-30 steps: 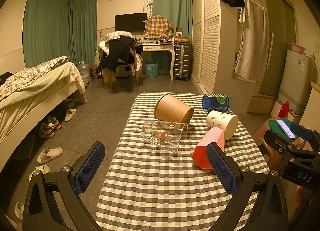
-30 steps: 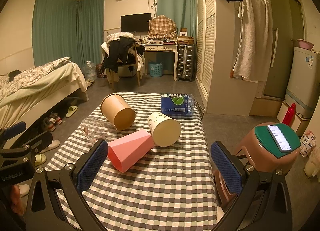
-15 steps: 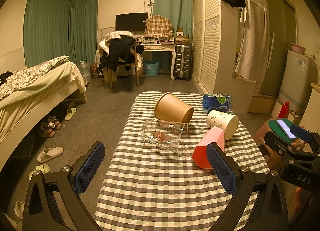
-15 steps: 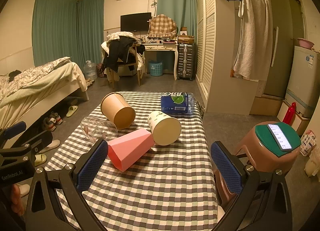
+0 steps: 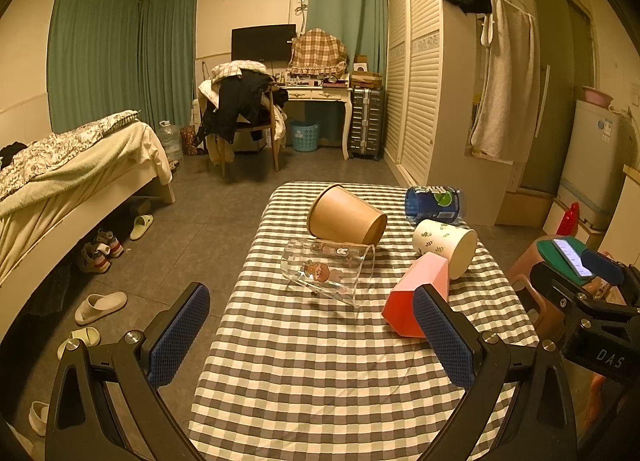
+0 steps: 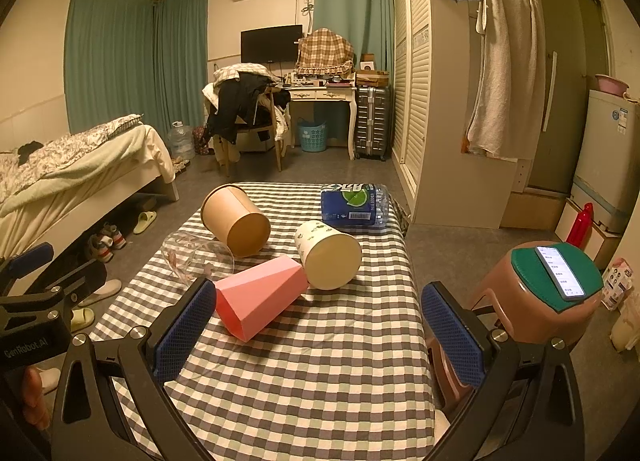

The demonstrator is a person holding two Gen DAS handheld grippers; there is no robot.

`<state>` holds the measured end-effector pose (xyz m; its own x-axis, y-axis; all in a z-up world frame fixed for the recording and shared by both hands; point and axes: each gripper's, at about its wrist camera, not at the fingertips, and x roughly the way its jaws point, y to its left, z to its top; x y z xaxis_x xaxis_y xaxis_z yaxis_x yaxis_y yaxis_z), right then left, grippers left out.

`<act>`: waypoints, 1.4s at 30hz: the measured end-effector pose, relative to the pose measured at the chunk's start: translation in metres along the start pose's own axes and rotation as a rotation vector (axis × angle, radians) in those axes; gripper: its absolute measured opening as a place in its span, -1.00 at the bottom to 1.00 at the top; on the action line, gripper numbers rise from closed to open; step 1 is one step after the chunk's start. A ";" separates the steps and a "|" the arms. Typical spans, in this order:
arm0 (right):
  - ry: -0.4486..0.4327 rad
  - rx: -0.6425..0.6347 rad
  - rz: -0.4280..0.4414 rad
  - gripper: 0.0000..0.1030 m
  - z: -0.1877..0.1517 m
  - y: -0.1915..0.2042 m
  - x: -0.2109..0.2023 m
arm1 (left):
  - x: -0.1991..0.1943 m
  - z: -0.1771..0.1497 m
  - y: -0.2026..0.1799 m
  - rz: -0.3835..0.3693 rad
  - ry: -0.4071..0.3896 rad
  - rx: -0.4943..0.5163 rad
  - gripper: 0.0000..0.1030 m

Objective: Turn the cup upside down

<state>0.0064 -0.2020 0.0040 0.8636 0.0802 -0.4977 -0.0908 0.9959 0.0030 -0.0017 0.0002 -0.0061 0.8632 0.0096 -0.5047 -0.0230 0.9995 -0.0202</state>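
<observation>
Several cups lie on their sides on the checked table: a brown paper cup, a clear glass with a cartoon print, a pink faceted cup and a white leaf-print paper cup. They also show in the right wrist view: brown cup, glass, pink cup, white cup. My left gripper is open and empty, short of the glass. My right gripper is open and empty, with its left finger beside the pink cup.
A blue pack of bottles lies at the table's far right corner. A brown stool with a phone on it stands right of the table. A bed and slippers are on the left.
</observation>
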 end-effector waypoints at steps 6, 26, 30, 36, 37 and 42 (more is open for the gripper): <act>0.004 -0.001 0.001 0.99 0.000 0.001 0.000 | 0.003 -0.001 -0.003 0.003 0.011 -0.002 1.00; 0.140 -0.043 0.032 0.99 0.079 -0.042 0.107 | 0.077 0.025 0.022 0.095 0.109 -0.028 1.00; 0.314 -0.056 0.048 0.99 0.077 -0.042 0.170 | 0.095 0.025 0.027 0.116 0.133 -0.041 1.00; 0.396 -0.040 0.090 0.99 0.061 -0.034 0.208 | 0.114 0.023 0.031 0.138 0.160 -0.052 1.00; 0.403 -0.041 0.094 0.99 0.060 -0.033 0.213 | 0.117 0.022 0.032 0.136 0.165 -0.053 1.00; 0.475 -0.034 0.092 0.92 0.051 -0.029 0.236 | 0.124 0.020 0.033 0.124 0.183 -0.046 1.00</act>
<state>0.2378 -0.2101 -0.0695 0.5301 0.1319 -0.8376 -0.1794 0.9829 0.0413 0.1148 0.0349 -0.0523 0.7465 0.1231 -0.6539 -0.1504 0.9885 0.0144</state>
